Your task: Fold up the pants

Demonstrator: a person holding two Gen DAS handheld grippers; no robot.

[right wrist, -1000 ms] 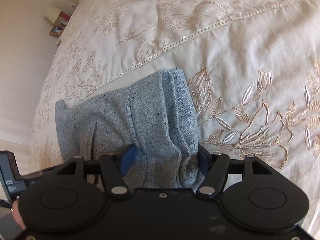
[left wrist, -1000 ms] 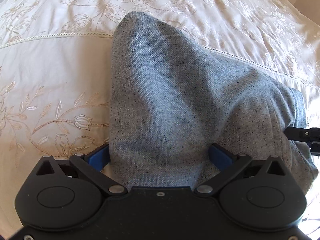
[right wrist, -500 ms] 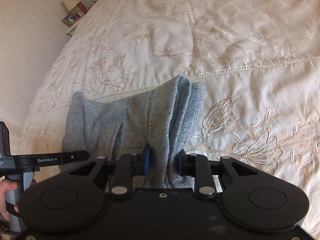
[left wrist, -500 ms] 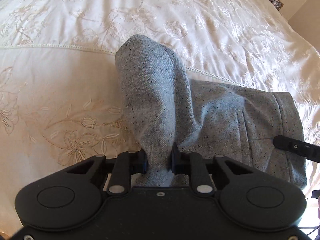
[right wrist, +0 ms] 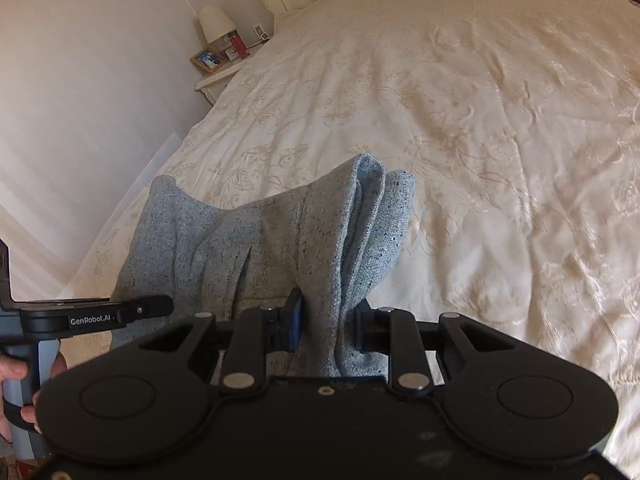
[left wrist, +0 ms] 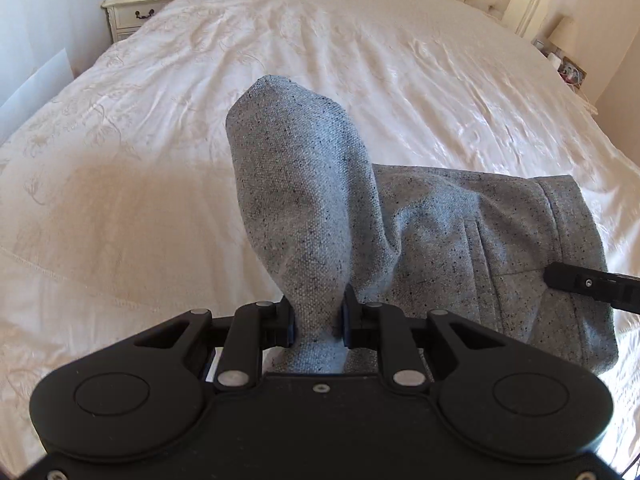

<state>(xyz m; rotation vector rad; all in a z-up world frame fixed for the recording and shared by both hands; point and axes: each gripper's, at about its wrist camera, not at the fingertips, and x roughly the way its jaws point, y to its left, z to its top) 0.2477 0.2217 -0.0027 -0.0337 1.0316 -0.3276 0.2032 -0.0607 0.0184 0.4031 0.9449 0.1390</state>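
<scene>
Clearly "GenRobot.AI" on left gripper [right wrist: 162, 306], both clamping grey pants [right wrist: 280, 248]

Clamped between the right gripper [right wrist: 327, 326]: a bunched fold of grey speckled pants [right wrist: 256, 248], draped above a cream embroidered bedspread [right wrist: 480, 120]. At left, the left gripper [right wrist: 120, 314], handle in a hand [right wrist: 16, 380]. Beyond, a lamp-topped nightstand [right wrist: 216, 76].
</scene>
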